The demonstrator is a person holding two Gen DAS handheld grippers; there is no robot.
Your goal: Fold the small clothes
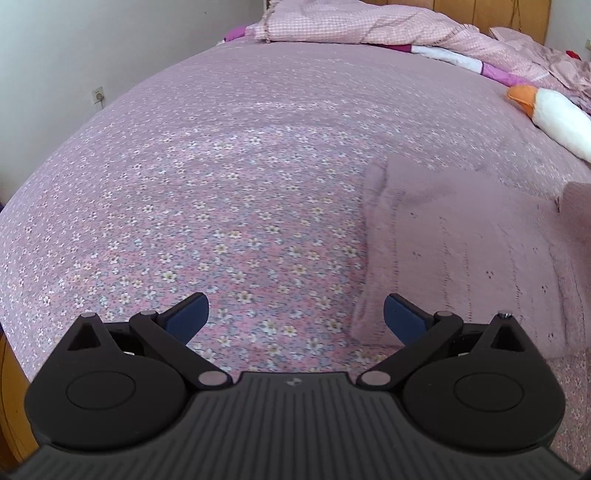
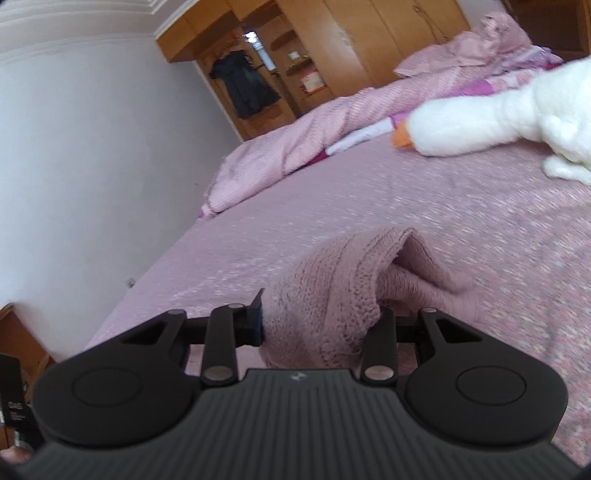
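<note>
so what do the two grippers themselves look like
Both match: the left gripper and right gripper have matte black ribbed bodies, round black side discs, black linkage arms with silver pivot pins, and dark blue fingers. No cables or sleeves are visible.

home bedroom | bed (image 1: 221,166) | quilt (image 1: 351,26) | wardrobe (image 2: 332,48)

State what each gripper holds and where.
Right gripper: pink sweater, pinched at a bunched edge. Left gripper: nothing, jaws open.
</note>
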